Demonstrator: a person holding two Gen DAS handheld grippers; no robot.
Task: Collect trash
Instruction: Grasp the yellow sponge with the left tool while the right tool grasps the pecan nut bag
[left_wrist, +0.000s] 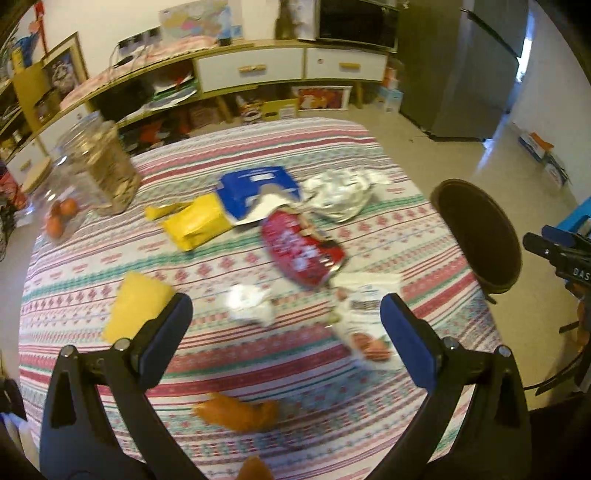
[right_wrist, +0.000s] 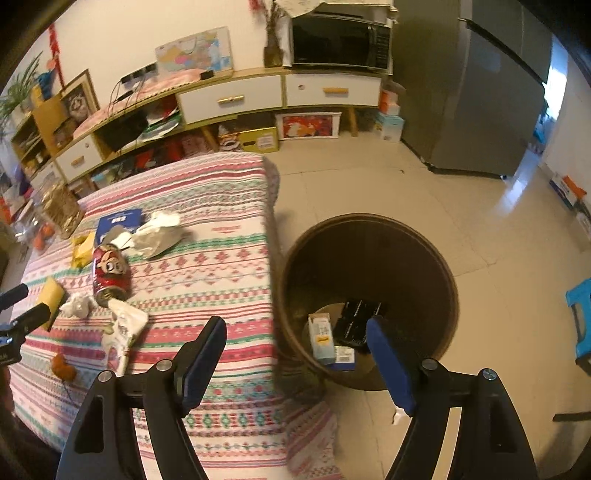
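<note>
Trash lies scattered on the striped tablecloth (left_wrist: 229, 369): a red snack bag (left_wrist: 301, 249), a blue-and-white carton (left_wrist: 255, 192), a yellow packet (left_wrist: 195, 225), a silver wrapper (left_wrist: 338, 194), a crumpled white tissue (left_wrist: 249, 302), a white printed wrapper (left_wrist: 364, 314), a yellow sponge-like piece (left_wrist: 136, 306) and orange peel (left_wrist: 240, 411). My left gripper (left_wrist: 286, 314) hovers open above the tissue and white wrapper, holding nothing. My right gripper (right_wrist: 295, 336) stands open and empty over the brown bin (right_wrist: 369, 295), which holds small boxes (right_wrist: 323, 338) and a black packet (right_wrist: 356, 321).
A glass jar (left_wrist: 105, 170) and a clear container with oranges (left_wrist: 59, 218) stand at the table's far left. The bin (left_wrist: 478, 234) sits on the floor right of the table. A sideboard (right_wrist: 229, 99), a fridge (right_wrist: 480, 92) and a blue stool (right_wrist: 581, 317) surround it.
</note>
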